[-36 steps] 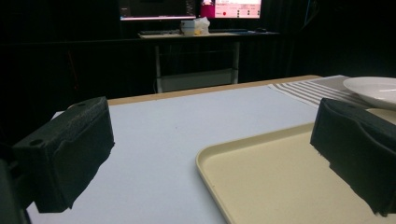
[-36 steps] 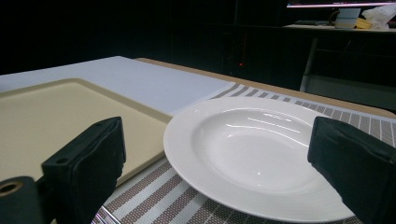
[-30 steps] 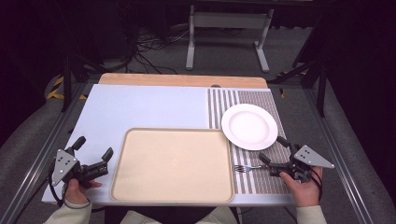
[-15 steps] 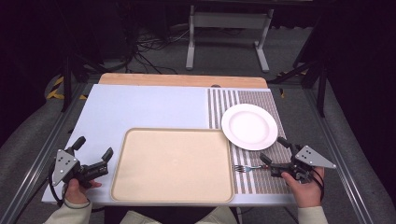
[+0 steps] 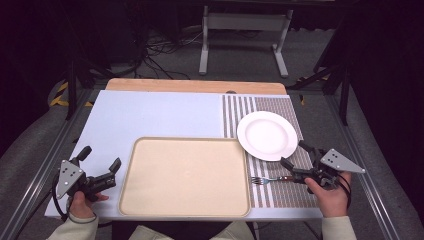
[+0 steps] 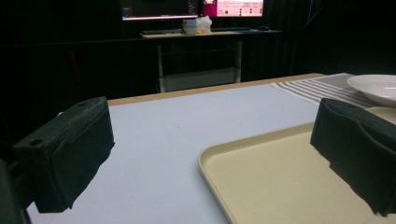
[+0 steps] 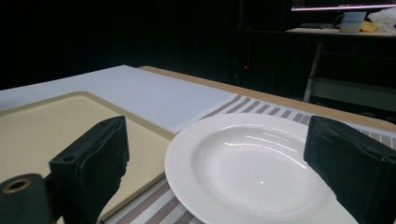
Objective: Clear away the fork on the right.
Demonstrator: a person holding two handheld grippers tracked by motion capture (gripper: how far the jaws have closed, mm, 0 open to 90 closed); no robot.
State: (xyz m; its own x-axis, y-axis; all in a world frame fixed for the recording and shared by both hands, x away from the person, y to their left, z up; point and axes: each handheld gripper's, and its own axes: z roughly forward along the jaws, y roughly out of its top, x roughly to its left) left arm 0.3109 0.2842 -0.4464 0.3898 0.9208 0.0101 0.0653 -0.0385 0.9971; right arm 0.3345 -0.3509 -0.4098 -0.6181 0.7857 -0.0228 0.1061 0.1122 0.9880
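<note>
A beige tray (image 5: 185,175) lies at the table's near middle, with nothing on it. To its right, a white plate (image 5: 267,135) rests on a striped placemat (image 5: 280,107). A fork (image 5: 270,179) lies on the mat below the plate, its tines toward the tray. My left gripper (image 5: 101,157) is open just left of the tray, which the left gripper view shows as the tray (image 6: 280,186) running under the left gripper (image 6: 212,126). My right gripper (image 5: 293,153) is open beside the plate's near right rim. In the right gripper view, the plate (image 7: 252,168) lies between the spread jaws of the right gripper (image 7: 219,149).
A pale blue mat (image 5: 155,115) covers the table's left and middle, with a wooden edge (image 5: 195,86) at the back. Metal rails run along both table sides. A stand and cables are on the dark floor beyond. A desk with monitors (image 6: 196,9) stands far off.
</note>
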